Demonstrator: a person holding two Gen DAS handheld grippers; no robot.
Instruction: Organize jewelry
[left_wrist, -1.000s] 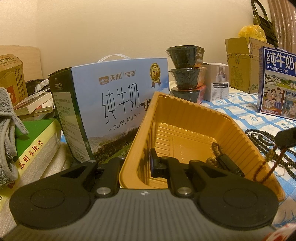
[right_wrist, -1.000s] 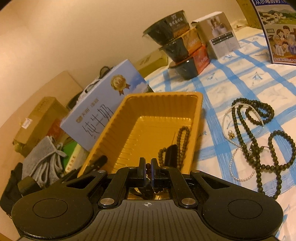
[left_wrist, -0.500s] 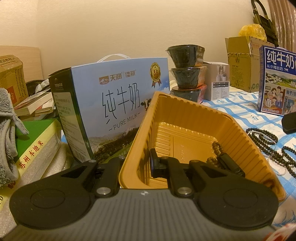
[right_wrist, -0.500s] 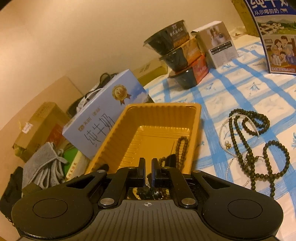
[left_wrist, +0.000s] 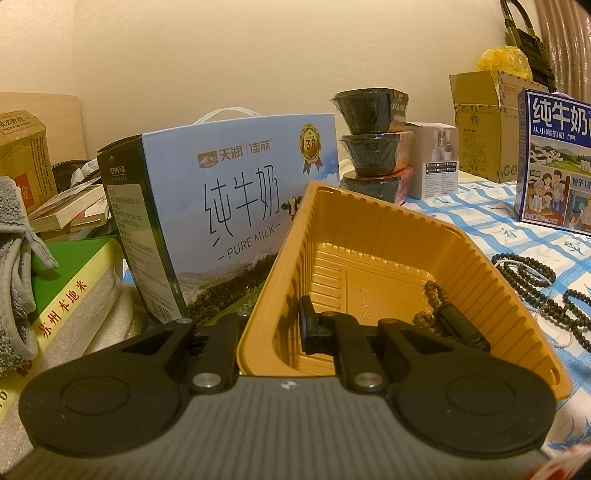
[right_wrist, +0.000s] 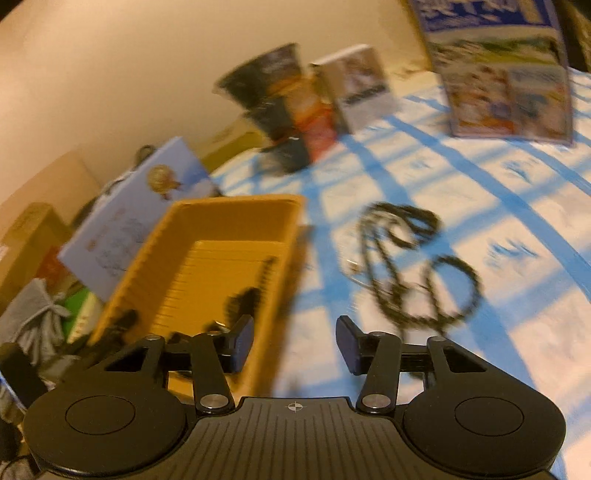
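Left gripper (left_wrist: 271, 325) clamps ribbed yellow plastic tray (left_wrist: 373, 236) wall; right gripper (right_wrist: 293, 343) spread, empty.

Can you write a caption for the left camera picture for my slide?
Left gripper clamps the wall of the yellow tray, holding brown beads, beside a milk box.

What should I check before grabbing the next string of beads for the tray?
1. Right gripper open and empty: ok.
2. Left gripper clamped on the tray wall: ok.
3. Beads already in the tray: ok, lying on its floor.
4. Loose beads still on the tablecloth, right of the tray: ok, reachable ahead of the right gripper.
5. Strands separate enough to lift one: cannot tell, right view is blurred and they look tangled.
6. Milk box behind the tray, out of the path: ok.
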